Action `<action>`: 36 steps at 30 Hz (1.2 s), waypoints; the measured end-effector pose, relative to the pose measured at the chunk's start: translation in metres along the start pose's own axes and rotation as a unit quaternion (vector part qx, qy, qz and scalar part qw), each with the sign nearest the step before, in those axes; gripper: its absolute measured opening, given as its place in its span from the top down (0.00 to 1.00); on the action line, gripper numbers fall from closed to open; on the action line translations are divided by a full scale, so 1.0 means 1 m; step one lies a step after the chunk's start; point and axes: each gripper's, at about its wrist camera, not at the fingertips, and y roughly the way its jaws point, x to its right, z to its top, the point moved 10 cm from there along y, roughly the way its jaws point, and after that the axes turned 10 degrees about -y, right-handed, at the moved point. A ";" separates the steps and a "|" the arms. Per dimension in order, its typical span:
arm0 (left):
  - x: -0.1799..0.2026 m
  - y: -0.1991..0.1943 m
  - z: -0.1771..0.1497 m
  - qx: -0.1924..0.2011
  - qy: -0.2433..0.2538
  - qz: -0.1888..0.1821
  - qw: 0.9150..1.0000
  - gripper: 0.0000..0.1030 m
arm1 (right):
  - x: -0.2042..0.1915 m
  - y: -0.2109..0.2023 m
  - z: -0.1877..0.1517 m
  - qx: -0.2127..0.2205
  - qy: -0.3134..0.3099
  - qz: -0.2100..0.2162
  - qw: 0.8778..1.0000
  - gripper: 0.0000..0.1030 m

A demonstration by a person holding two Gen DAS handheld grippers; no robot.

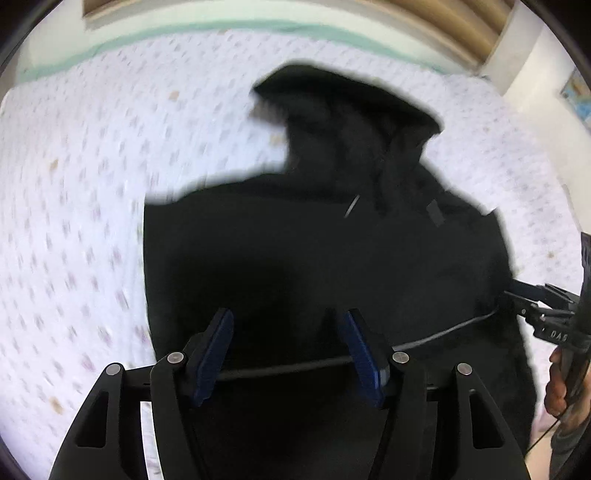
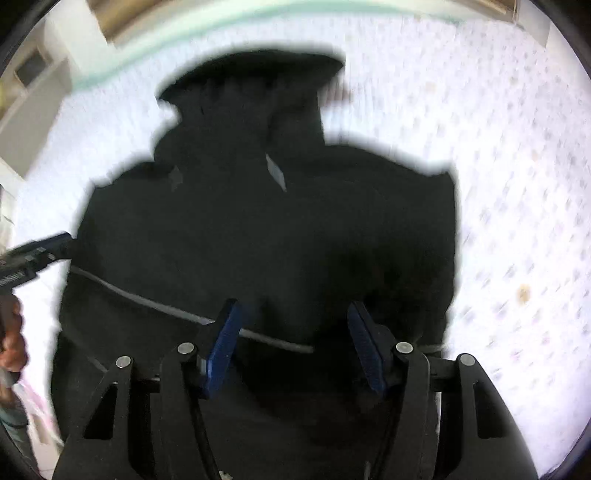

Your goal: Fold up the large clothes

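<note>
A large black hooded garment [image 1: 314, 251] lies spread on a white patterned bedsheet [image 1: 74, 221], hood pointing away. It also fills the right wrist view [image 2: 258, 229]. My left gripper [image 1: 286, 325] is open, its blue pads above the garment's near hem, with a grey cord [image 1: 295, 367] running across between the fingers. My right gripper [image 2: 293, 317] is open over the near hem too, with a grey cord [image 2: 147, 299] passing its left pad. The right gripper also shows at the right edge of the left wrist view [image 1: 517, 295], at the garment's side. The left gripper shows at the left edge of the right wrist view [image 2: 55, 242].
The bedsheet [image 2: 517, 184] has a pale green border [image 1: 147, 37] at the far side. A wall and wooden slats [image 1: 461, 22] stand beyond the bed. A hand [image 1: 561, 384] holds the right gripper's handle.
</note>
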 end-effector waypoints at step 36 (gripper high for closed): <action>-0.047 0.137 0.198 -0.007 -0.140 -0.016 0.990 0.82 | 0.109 0.128 0.192 0.017 0.098 0.008 0.995 0.94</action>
